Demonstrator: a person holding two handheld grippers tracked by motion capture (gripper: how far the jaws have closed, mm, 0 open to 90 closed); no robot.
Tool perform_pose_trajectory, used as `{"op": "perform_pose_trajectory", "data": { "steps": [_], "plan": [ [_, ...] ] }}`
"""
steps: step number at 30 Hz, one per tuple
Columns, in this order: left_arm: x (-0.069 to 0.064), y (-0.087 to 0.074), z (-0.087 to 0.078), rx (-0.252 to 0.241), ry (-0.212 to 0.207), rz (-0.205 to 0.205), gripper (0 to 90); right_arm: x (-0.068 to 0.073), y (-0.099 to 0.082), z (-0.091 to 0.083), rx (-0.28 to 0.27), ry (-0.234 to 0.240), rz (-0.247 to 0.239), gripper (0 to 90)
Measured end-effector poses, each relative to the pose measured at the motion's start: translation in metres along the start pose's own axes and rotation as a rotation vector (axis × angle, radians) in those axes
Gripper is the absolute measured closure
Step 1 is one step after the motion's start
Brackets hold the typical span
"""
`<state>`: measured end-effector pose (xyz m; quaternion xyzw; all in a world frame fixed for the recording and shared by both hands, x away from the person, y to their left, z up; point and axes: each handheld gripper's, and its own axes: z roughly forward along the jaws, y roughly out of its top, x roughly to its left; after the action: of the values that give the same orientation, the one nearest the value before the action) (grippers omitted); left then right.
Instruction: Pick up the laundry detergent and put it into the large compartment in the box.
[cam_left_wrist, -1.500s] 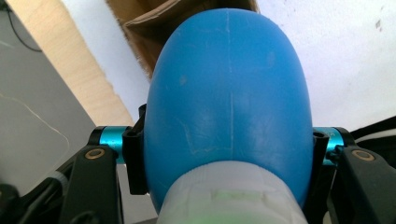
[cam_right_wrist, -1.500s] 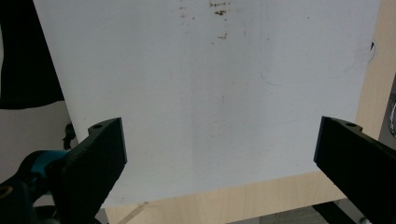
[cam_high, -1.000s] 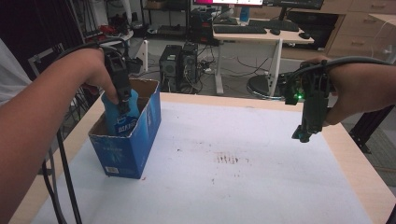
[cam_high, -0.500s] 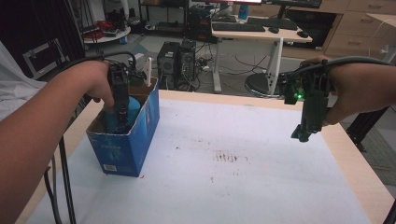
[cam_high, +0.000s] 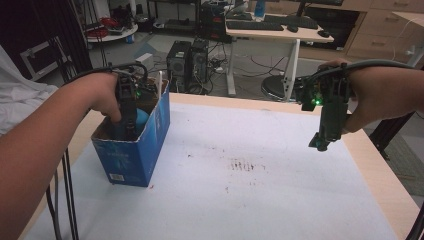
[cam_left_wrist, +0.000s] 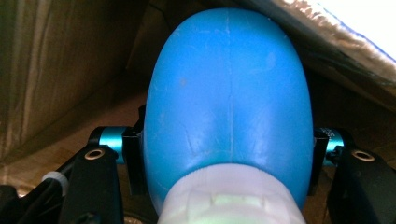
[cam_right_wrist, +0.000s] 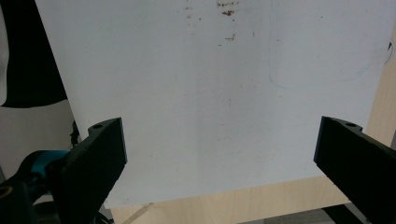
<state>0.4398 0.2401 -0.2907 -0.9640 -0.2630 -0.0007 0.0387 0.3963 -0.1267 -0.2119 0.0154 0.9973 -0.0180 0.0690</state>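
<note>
Descent marks the change: the left gripper (cam_high: 129, 131), clamped on the blue bottle (cam_left_wrist: 228, 112), has sunk deeper into the blue cardboard box (cam_high: 145, 150), nearly ready to let go, while the right gripper (cam_high: 320, 145) hangs wide and empty.

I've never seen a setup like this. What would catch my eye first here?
Probably the bright blue rounded object, clamped between the jaws of the left gripper and lowered inside the blue cardboard box at the table's left side. Next, the right gripper, hanging over the right of the white table sheet with a small green light glowing on it and its jaws wide apart, holding nothing.
</note>
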Motion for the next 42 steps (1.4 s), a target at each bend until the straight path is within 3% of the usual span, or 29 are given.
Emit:
{"op": "perform_pose_trajectory", "data": {
  "steps": [13, 17, 19, 24, 36, 42],
  "plan": [
    [0.0, -0.004, 0.001, -0.016, 0.002, 0.0, 37.4, 0.001, 0.0, 0.001, -0.003, 0.002, 0.004, 1.4],
    [0.003, -0.003, 0.001, -0.005, 0.012, -0.031, 29.3, 0.002, -0.002, 0.0, -0.002, -0.001, 0.01, 1.4],
    [0.002, -0.003, 0.0, -0.013, -0.005, -0.031, 28.8, 0.002, -0.003, -0.001, -0.008, -0.003, 0.015, 1.4],
    [0.001, -0.003, -0.006, -0.025, -0.008, -0.021, 27.0, 0.002, -0.005, -0.002, -0.007, -0.003, 0.017, 1.4],
    [0.0, -0.006, -0.017, -0.046, -0.017, -0.046, 19.7, 0.001, -0.003, -0.001, -0.01, 0.0, 0.011, 1.4],
    [-0.002, -0.009, -0.031, -0.061, -0.013, -0.072, 14.3, 0.0, -0.001, 0.0, -0.005, 0.007, 0.012, 1.4]
  ]
}}
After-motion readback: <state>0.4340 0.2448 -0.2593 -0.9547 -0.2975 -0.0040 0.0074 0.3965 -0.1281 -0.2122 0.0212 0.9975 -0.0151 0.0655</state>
